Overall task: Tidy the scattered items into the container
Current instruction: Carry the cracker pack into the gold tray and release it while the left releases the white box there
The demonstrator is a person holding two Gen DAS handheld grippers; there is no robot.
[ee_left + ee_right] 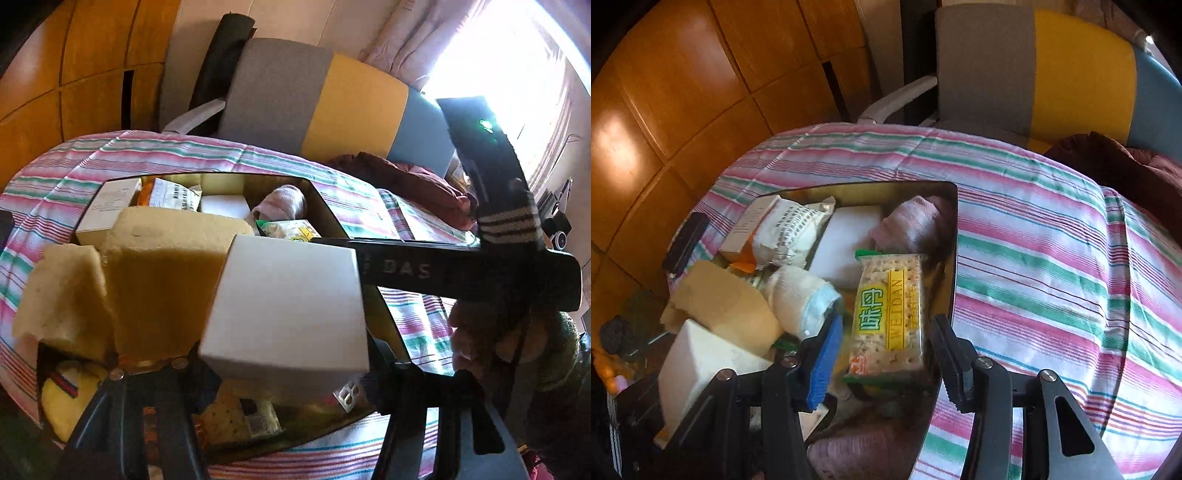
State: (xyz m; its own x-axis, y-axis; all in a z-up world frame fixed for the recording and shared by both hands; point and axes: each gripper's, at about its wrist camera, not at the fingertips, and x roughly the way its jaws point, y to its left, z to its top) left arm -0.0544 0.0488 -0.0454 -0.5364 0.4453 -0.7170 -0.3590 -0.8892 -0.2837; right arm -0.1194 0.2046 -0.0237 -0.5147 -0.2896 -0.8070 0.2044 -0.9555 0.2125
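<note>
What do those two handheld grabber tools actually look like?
Both are black angular frames with silver bolts. The right gripper has one blue ridged pad and one black toothed pad, and its long body reads "DAS". The left gripper shows black arms with triangular cut-outs.

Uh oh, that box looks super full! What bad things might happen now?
The white box in the left gripper hangs over a tin already piled high, so it may perch on the yellow sponge and slide off. The right gripper, open around the cracker packet, might crush the crackers if it squeezes. The two grippers are close and might bump.
</note>
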